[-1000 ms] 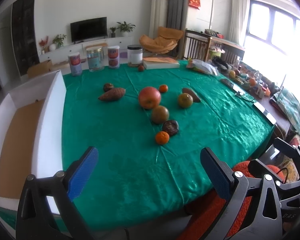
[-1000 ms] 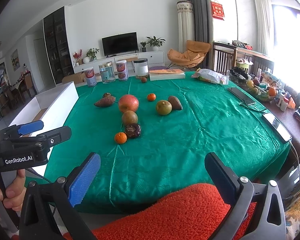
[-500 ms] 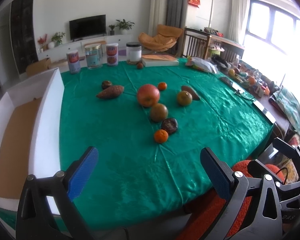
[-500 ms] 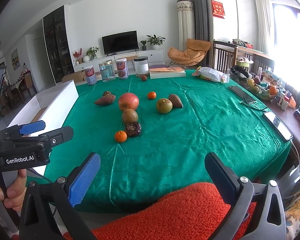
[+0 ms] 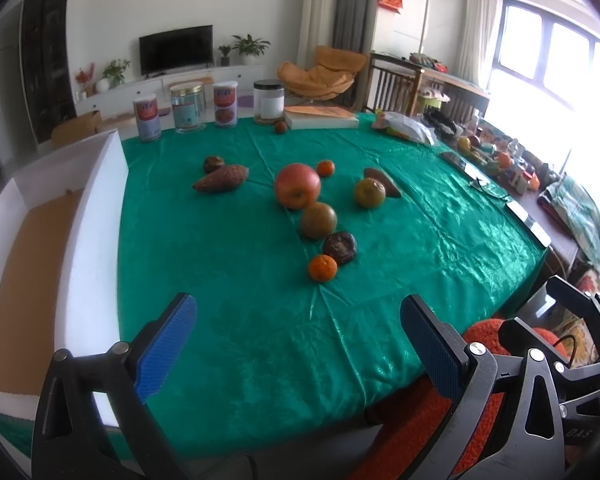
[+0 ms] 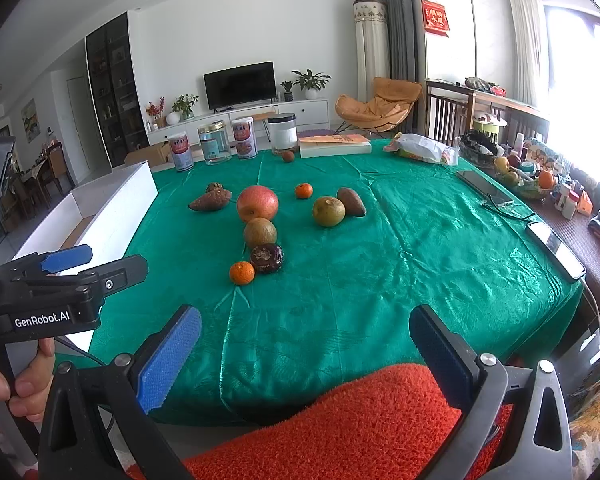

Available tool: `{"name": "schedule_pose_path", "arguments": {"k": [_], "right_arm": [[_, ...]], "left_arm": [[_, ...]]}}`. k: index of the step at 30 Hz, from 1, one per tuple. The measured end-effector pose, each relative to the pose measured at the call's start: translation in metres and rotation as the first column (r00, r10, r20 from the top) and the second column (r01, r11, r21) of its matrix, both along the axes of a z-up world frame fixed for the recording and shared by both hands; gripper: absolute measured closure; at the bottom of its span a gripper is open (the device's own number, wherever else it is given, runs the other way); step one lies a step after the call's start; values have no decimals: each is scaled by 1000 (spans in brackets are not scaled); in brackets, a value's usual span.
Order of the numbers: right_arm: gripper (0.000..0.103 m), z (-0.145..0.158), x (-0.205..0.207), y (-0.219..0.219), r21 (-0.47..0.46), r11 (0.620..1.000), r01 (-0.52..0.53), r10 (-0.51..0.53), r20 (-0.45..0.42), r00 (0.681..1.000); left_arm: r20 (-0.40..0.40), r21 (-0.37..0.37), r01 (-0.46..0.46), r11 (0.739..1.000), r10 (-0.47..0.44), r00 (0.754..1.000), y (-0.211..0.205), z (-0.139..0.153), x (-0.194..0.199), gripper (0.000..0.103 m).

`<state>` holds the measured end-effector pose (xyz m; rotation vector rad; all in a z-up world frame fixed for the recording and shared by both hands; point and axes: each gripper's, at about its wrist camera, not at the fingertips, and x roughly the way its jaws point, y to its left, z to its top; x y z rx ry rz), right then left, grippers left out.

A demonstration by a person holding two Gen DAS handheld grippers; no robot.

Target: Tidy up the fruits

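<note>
Fruits lie on a green tablecloth (image 5: 228, 264): a large red apple (image 5: 297, 186), a small orange (image 5: 323, 268) nearest me, a dark wrinkled fruit (image 5: 340, 246), two green-brown round fruits (image 5: 319, 220) (image 5: 369, 193), another small orange (image 5: 325, 168) and two sweet potatoes (image 5: 221, 179) (image 5: 382, 182). My left gripper (image 5: 298, 344) is open and empty over the table's near edge. My right gripper (image 6: 306, 350) is open and empty, further back, over an orange cushion (image 6: 340, 420). The apple (image 6: 257, 203) and near orange (image 6: 242, 272) also show in the right wrist view.
A white box with a brown floor (image 5: 84, 232) stands along the table's left side. Several cans and jars (image 5: 188, 108) and a book (image 5: 320, 118) stand at the far edge. Phones (image 6: 556, 248) and clutter lie at the right.
Both grippers have moved slightly forward toward the table, so the fruits look a little nearer. Both stay open and empty.
</note>
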<state>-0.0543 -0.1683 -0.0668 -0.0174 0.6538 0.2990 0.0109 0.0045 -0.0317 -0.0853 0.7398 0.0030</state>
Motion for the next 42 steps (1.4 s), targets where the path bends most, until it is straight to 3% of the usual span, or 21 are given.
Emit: {"name": "schedule_pose_path", "arguments": {"k": [31,36,42], "right_arm": [[0,-1,-1,-1,7,1000,1,-1,-1,1000],[0,0,-1,-1,6,1000,0,0,0,1000],[0,2,-4,0,3,1000,-2,2,0,1000]], "left_arm": [[-13,-2,2,1000,-2,1000,-1,-10,2,1],[-49,12,51,999,-50,998,-8,-29,27,1],[-137,-39,124,992,-128,982,-17,-73,85,1]]}}
